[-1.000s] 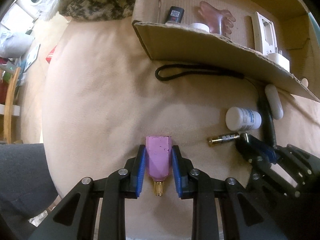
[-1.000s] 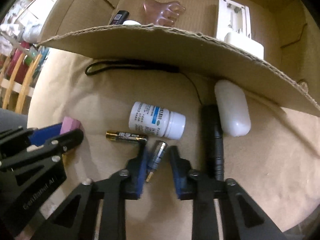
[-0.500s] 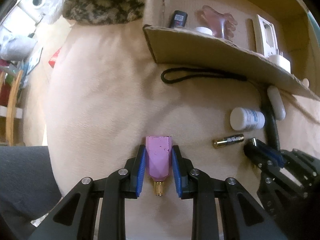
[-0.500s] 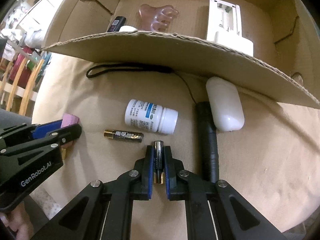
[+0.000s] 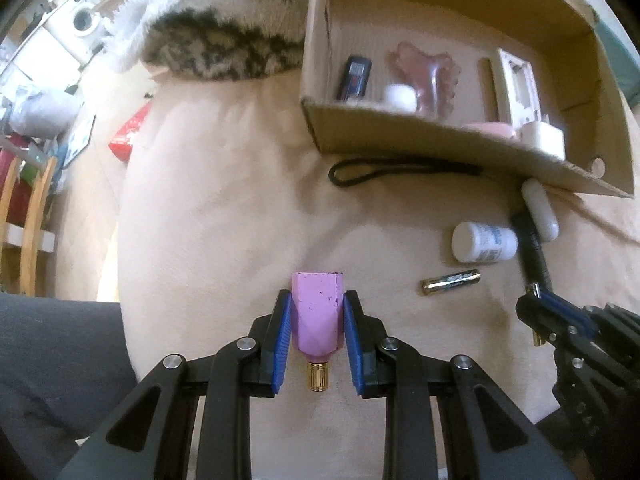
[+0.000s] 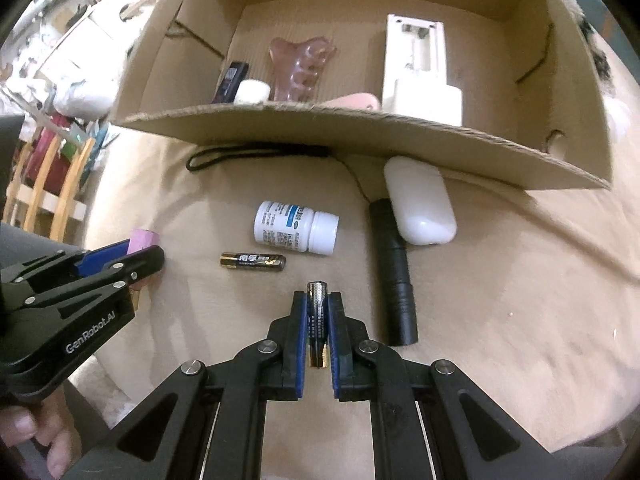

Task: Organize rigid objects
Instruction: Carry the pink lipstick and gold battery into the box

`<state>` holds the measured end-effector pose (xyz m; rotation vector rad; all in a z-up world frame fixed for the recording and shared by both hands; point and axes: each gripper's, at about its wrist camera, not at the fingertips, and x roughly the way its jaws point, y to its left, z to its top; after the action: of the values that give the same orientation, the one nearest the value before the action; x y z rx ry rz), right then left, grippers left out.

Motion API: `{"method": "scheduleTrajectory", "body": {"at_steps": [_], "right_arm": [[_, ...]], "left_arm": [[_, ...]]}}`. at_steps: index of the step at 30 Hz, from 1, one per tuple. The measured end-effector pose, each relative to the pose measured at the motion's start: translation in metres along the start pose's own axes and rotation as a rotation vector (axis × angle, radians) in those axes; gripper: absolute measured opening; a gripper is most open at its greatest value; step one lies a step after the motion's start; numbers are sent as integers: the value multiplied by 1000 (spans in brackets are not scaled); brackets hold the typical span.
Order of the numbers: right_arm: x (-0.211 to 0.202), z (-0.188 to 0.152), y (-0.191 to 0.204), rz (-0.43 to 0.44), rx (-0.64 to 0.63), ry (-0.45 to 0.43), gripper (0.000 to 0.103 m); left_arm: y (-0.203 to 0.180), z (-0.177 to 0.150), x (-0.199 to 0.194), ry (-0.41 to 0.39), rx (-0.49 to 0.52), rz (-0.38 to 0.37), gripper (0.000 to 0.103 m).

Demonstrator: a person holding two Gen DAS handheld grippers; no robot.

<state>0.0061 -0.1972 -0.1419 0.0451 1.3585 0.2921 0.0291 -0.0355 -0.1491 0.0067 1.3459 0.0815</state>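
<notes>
Sorting small items beside a cardboard box (image 6: pixel 360 128).

Two batteries are counted: one is clamped in the right gripper (image 6: pixel 318 300), one (image 6: pixel 253 261) is left near the box beside one pill bottle (image 6: pixel 296 227), one flashlight (image 6: pixel 394 276) and one white case (image 6: pixel 420 204). One pink block (image 5: pixel 317 312) is clamped by the left gripper (image 5: pixel 317 304). Several items are held in the box.

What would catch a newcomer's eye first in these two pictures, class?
Most striking is the pink faceted block with a brass stem, clamped between the blue fingers of the left gripper low in the left wrist view. In the right wrist view the right gripper grips a slim battery. Behind stands the open brown cardboard box, with a white pill bottle lying on the beige cloth before it.
</notes>
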Motion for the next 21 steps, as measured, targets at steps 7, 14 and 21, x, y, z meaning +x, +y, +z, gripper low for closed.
{"method": "scheduleTrajectory", "body": {"at_steps": [7, 14, 21], "right_arm": [[-28, 4, -19, 50, 39, -70, 10], [-51, 10, -23, 99, 60, -151, 10], [-80, 27, -22, 121, 62, -248, 10]], "left_arm": [[-13, 4, -31, -113, 22, 3, 22], [-12, 8, -54, -170, 12, -23, 22], [1, 28, -85, -232, -12, -57, 22]]}}
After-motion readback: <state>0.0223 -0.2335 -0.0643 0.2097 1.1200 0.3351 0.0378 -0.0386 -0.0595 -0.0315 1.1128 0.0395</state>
